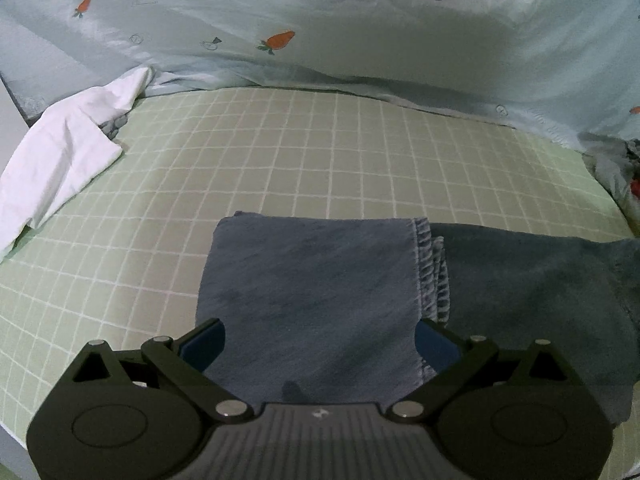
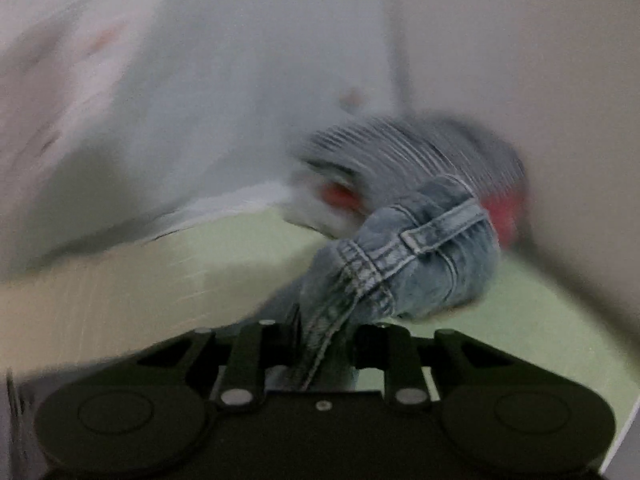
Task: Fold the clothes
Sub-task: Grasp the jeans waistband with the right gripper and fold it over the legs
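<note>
In the left wrist view a folded blue-grey garment with a stitched hem lies flat on the green checked sheet. Its right side rests on darker blue cloth. My left gripper hovers over its near end, jaws spread wide, and the pads are clear of the cloth. The right wrist view is blurred. There my right gripper is shut on the seamed edge of light-blue denim jeans. The waistband and a belt loop bunch up just beyond the fingers, above the sheet.
A white garment lies crumpled at the left. A pale blue duvet with carrot prints is heaped along the back. More clothes sit at the right edge. A striped garment with red patches lies behind the jeans.
</note>
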A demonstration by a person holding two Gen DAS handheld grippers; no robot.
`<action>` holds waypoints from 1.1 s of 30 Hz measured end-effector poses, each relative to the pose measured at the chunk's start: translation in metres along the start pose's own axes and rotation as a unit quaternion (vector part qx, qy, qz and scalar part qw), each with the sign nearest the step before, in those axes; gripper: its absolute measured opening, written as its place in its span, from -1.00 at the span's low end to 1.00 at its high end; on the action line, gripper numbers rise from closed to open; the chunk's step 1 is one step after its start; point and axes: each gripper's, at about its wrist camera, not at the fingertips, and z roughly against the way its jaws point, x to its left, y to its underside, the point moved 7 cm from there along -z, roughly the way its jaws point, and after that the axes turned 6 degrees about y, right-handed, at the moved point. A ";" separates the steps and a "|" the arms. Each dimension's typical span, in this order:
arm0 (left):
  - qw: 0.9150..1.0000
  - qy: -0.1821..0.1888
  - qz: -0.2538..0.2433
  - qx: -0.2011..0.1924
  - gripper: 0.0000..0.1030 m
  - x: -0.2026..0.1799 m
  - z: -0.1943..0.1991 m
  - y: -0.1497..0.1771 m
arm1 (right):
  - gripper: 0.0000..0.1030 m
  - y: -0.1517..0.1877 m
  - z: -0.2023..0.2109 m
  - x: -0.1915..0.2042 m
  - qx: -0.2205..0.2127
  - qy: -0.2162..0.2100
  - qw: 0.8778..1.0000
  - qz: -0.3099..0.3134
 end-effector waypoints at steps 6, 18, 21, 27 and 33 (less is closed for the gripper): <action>1.000 0.006 0.001 -0.009 0.95 0.019 0.008 0.002 | -0.56 0.023 0.064 0.116 -0.071 -0.069 0.971 0.217; 1.000 0.015 0.004 0.001 0.95 0.046 0.009 0.006 | 0.54 0.152 0.086 0.205 0.013 -0.124 0.894 0.429; 1.000 0.021 -0.004 0.013 0.95 0.043 0.005 0.013 | 0.64 0.141 0.087 0.192 0.056 -0.135 0.923 0.355; 1.000 0.018 -0.021 0.012 0.95 0.035 0.007 0.016 | 1.00 0.116 0.091 0.155 0.110 -0.174 0.960 0.189; 0.999 0.015 -0.038 0.004 0.95 0.025 0.012 0.014 | 1.00 0.095 0.063 0.098 0.139 -0.202 0.969 -0.041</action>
